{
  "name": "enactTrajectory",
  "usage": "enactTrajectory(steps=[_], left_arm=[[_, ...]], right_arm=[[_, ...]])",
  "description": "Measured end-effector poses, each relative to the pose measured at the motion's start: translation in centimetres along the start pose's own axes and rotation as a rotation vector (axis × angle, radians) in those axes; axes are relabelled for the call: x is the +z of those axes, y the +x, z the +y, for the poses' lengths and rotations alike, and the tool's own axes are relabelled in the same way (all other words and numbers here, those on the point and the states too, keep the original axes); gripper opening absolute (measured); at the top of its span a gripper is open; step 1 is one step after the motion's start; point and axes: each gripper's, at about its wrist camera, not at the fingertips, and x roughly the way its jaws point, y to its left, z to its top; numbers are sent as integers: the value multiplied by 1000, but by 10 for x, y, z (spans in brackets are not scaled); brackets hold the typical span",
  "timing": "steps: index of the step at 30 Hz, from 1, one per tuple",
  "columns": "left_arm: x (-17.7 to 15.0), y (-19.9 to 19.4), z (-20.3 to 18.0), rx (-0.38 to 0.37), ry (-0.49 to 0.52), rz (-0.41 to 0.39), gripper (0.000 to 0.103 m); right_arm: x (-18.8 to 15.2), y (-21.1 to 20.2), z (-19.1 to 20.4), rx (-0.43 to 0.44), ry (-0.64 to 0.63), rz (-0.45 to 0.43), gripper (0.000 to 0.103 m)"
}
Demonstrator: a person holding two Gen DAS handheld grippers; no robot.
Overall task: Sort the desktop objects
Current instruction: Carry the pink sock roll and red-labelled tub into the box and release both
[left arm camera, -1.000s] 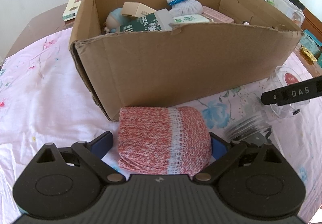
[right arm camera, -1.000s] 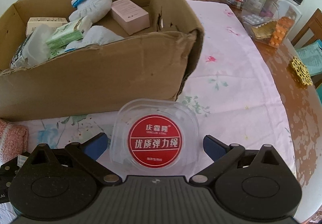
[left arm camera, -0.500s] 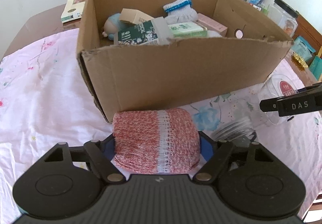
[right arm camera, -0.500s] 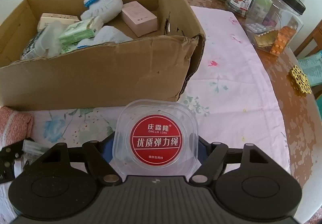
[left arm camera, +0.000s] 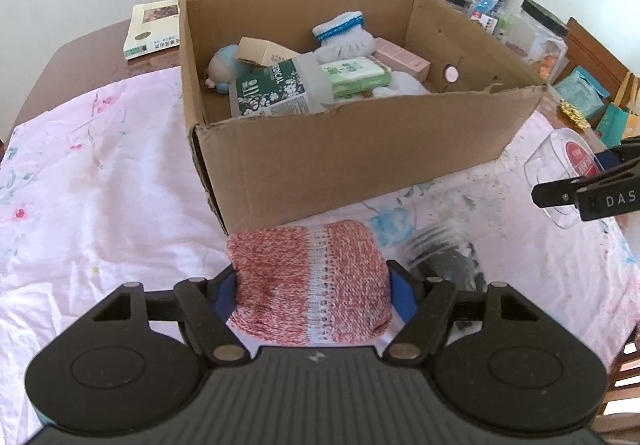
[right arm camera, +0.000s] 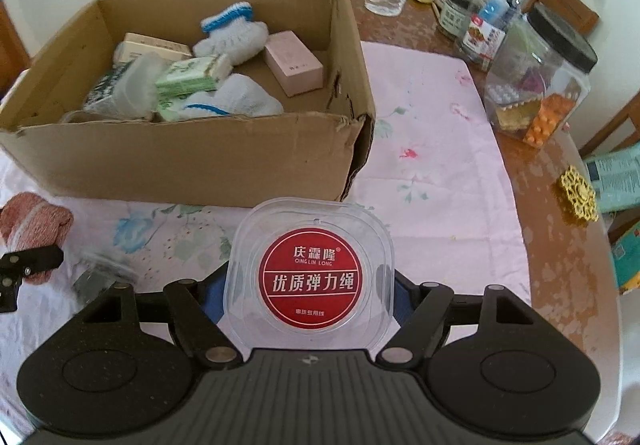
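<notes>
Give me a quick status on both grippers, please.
Left gripper closing on pink knit roll. Right gripper shut on clear box. Cardboard box directly ahead, nothing blocking.

A rolled pink-and-white knit sock [left arm camera: 310, 281] sits crosswise between the left fingers [left arm camera: 400, 295], squeezed at both ends. A clear rounded-square plastic case [right arm camera: 310, 273] with a red round label stands face-up between the right fingers [right arm camera: 404, 299], pinched on its sides.

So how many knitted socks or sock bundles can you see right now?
3: the red-and-white knit bundle between the closing left gripper pads, and two white-and-blue socks inside the cardboard box. More may be buried there.
</notes>
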Motion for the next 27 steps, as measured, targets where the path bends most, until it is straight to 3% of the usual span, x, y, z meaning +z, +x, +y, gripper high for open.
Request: enactTrajectory(steps=[10, 27], left_arm=[[0, -28, -20, -26, 66, 15, 73], [53, -74, -51, -60, 161, -105, 73]], right_arm=[[-6, -32, 14, 14, -167, -21, 80], [15, -77, 14, 69, -254, -114, 80]])
